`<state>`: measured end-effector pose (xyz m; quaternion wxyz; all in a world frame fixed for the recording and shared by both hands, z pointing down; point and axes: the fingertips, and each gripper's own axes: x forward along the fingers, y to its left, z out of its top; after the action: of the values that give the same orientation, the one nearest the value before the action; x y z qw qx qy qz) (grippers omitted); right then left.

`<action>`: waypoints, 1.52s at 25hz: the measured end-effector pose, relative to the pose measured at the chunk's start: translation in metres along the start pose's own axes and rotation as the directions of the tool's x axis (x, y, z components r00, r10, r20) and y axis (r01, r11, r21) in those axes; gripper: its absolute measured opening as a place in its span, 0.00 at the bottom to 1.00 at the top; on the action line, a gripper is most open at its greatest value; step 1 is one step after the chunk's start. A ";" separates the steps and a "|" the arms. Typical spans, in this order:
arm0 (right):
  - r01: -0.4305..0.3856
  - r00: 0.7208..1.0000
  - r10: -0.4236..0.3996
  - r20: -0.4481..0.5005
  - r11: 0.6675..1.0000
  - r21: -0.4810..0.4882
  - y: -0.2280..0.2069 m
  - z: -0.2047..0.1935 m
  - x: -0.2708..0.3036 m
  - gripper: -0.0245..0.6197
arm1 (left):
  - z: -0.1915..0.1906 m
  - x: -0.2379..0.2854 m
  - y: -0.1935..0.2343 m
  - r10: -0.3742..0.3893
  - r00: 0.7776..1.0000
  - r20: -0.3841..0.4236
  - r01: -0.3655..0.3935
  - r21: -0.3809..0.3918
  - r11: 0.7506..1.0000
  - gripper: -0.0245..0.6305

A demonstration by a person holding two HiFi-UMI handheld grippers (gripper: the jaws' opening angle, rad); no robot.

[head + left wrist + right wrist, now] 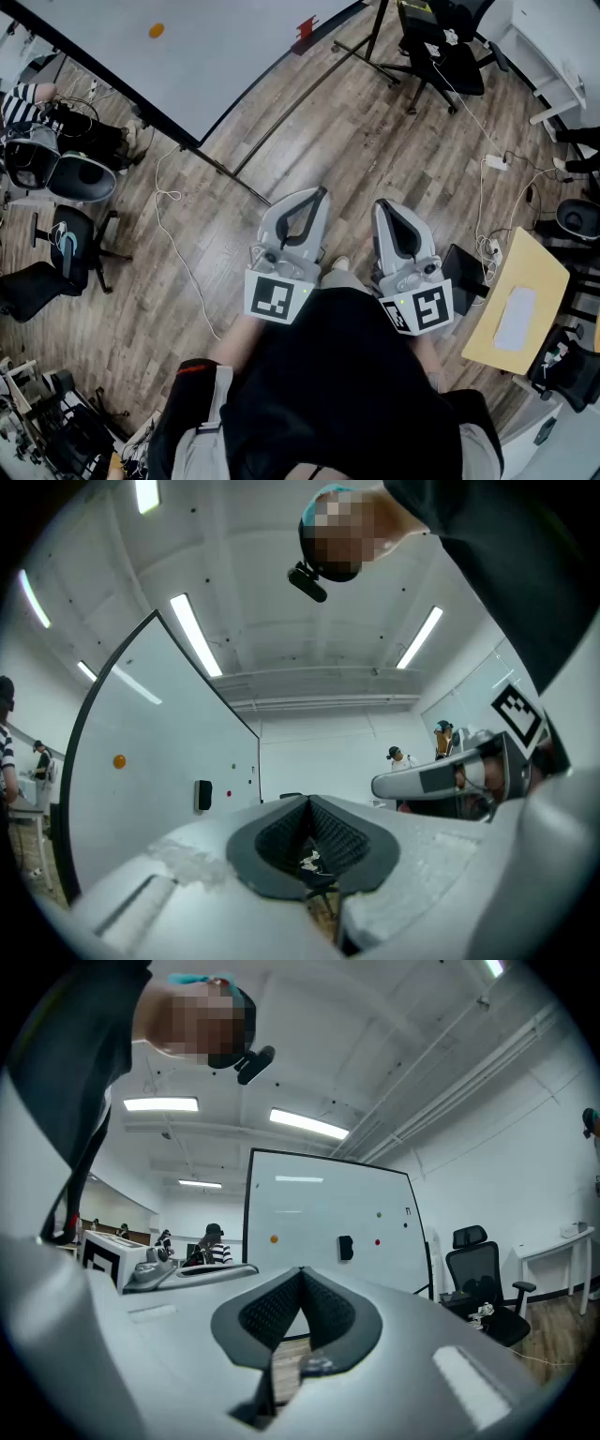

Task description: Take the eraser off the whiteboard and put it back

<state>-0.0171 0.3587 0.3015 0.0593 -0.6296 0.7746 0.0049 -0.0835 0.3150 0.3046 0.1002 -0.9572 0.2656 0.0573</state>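
Note:
The whiteboard (141,66) stands on a wheeled frame at the far left, a couple of steps ahead of me. A small black eraser (203,795) sticks to its face, with an orange magnet (119,760) further left. In the right gripper view the eraser (346,1247) sits between the orange and red dots on the whiteboard (319,1213). I cannot make out the eraser in the head view. My left gripper (319,193) and right gripper (382,204) are held side by side at waist height, both shut and empty, well short of the board. The left gripper's (307,799) jaws meet at the tip, and so do the right gripper's (302,1269).
A white cable (178,225) trails over the wooden floor. Black office chairs (436,56) stand at the back right and another chair (66,248) at the left. A wooden desk (516,300) is close on my right. A person in a striped shirt (23,98) sits at the far left.

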 end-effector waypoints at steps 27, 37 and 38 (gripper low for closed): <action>-0.015 1.000 0.014 -0.026 0.999 -0.038 0.035 -0.016 0.021 0.04 | -0.018 -0.034 0.037 0.043 0.999 -0.013 -0.043 -0.005 0.999 0.04; 0.035 0.999 -0.035 -0.007 0.999 -0.018 0.031 -0.020 0.037 0.04 | -0.029 -0.037 0.059 0.035 0.999 -0.042 -0.035 -0.004 0.999 0.04; 0.035 0.999 -0.035 -0.008 0.999 -0.018 0.028 -0.020 0.040 0.04 | -0.030 -0.033 0.061 0.036 0.998 -0.042 -0.036 -0.004 0.999 0.04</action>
<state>-0.0543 0.3235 0.3157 0.0503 -0.6436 0.7637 0.0082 -0.1417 0.2734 0.3294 0.0913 -0.9534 0.2847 0.0395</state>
